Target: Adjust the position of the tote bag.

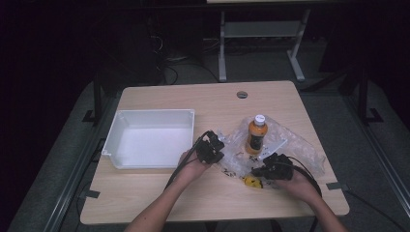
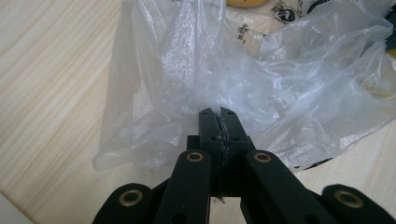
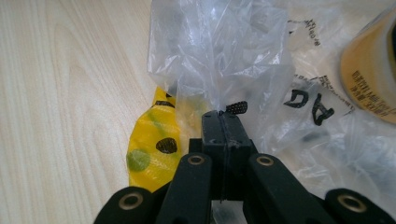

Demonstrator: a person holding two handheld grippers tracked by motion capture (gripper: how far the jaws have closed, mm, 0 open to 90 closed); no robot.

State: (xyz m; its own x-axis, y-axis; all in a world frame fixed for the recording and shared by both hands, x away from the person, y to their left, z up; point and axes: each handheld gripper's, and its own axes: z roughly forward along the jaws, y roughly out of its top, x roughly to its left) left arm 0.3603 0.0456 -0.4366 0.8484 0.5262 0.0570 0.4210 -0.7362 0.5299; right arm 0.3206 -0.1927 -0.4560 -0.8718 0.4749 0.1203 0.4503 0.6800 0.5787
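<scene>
A clear crumpled plastic bag (image 1: 285, 145) lies on the wooden table, with an orange bottle (image 1: 255, 134) with a white cap standing upright on or in it. My left gripper (image 1: 218, 145) is shut on the bag's left edge; the film (image 2: 261, 79) bunches up from between its jaws. My right gripper (image 1: 255, 170) is shut on the bag's near edge, its jaws pinching the film (image 3: 219, 51). A yellow packet (image 3: 154, 144) with dark and green spots lies just beside the right jaws, seen also as a yellow packet (image 1: 251, 182) in the high view. The bottle's label (image 3: 373, 70) shows through the bag.
An empty white plastic bin (image 1: 151, 137) stands left of the left gripper. Bare wood runs along the near edge of the table (image 1: 145, 203). A round grommet (image 1: 241, 94) sits near the far edge. Table legs and cables stand on the floor beyond.
</scene>
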